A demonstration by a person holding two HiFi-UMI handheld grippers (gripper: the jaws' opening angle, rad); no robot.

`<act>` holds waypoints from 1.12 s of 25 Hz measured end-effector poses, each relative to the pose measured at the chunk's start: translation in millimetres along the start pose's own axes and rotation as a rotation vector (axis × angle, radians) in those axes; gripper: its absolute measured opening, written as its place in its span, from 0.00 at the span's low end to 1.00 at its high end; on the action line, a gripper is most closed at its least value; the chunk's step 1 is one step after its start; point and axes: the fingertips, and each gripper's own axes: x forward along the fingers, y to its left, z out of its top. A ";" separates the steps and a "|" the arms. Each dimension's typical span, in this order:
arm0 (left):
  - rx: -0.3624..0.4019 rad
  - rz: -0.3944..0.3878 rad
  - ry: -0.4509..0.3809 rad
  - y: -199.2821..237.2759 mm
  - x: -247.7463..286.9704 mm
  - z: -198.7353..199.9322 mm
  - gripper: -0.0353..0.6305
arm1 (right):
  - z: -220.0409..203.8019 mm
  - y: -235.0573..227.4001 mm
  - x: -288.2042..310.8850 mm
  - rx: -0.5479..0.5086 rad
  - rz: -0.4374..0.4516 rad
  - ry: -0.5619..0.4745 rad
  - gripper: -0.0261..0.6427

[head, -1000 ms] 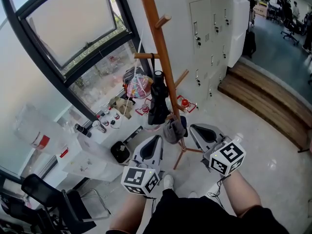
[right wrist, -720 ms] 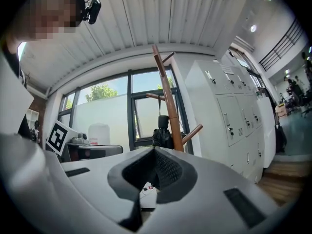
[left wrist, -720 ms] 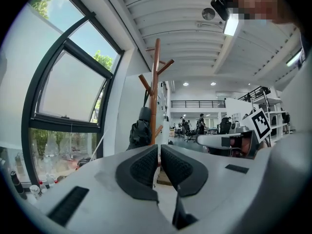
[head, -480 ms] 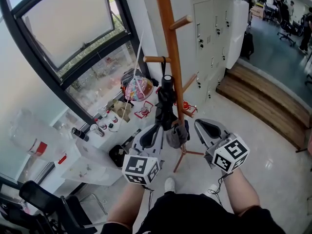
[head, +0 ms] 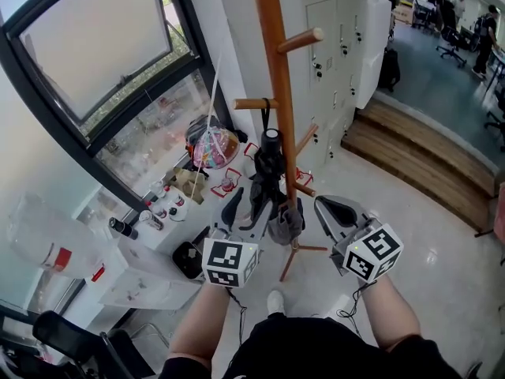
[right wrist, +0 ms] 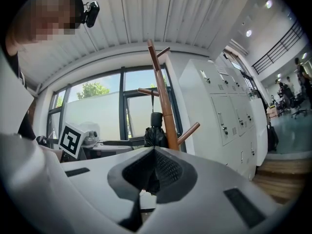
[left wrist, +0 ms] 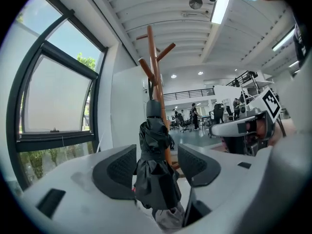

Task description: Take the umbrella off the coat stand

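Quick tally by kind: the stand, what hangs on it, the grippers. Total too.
Brown wooden coat stand: 1
Black folded umbrella: 1
Grey cloth pouch: 1
White two-jaw grippers: 2 (left gripper, jaws have just been opening, umbrella between them; right gripper, shut)
Total: 5

Bright daylight from window left of coat stand. Soft glare on glossy floor right of it. Ceiling strip light above-right of the stand blown out. Gripper views: fisheye, dark corners, foreground soft.
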 end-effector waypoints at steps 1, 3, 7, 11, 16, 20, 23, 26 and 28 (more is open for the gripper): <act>0.010 -0.009 0.009 1.6 5.7 -1.8 0.43 | -0.3 -0.6 0.0 0.000 -0.007 0.001 0.12; 0.034 -0.033 0.035 4.4 16.9 -6.6 0.47 | -0.6 -2.0 0.4 -0.001 -0.019 0.002 0.12; 0.071 -0.077 0.076 9.0 36.4 -14.5 0.52 | -0.4 -6.7 0.6 -0.003 -0.044 0.005 0.12; 0.066 -0.121 0.098 12.4 52.0 -19.3 0.53 | -2.1 -10.3 2.8 -0.004 -0.068 0.012 0.12; 0.057 -0.171 0.116 10.4 65.7 -25.3 0.53 | -2.1 -15.0 6.1 -0.005 -0.087 0.011 0.12; 0.044 -0.199 0.126 10.0 74.4 -29.6 0.53 | -3.1 -19.0 10.3 -0.002 -0.098 0.011 0.12; 0.035 -0.225 0.129 7.7 80.1 -32.0 0.53 | -5.4 -21.2 13.8 0.003 -0.105 0.011 0.12; 0.036 -0.241 0.134 4.9 86.2 -33.4 0.53 | -5.4 -25.1 15.8 0.009 -0.112 0.008 0.12; 0.037 -0.250 0.137 3.8 90.6 -33.6 0.53 | -4.6 -28.4 16.6 0.012 -0.116 0.006 0.12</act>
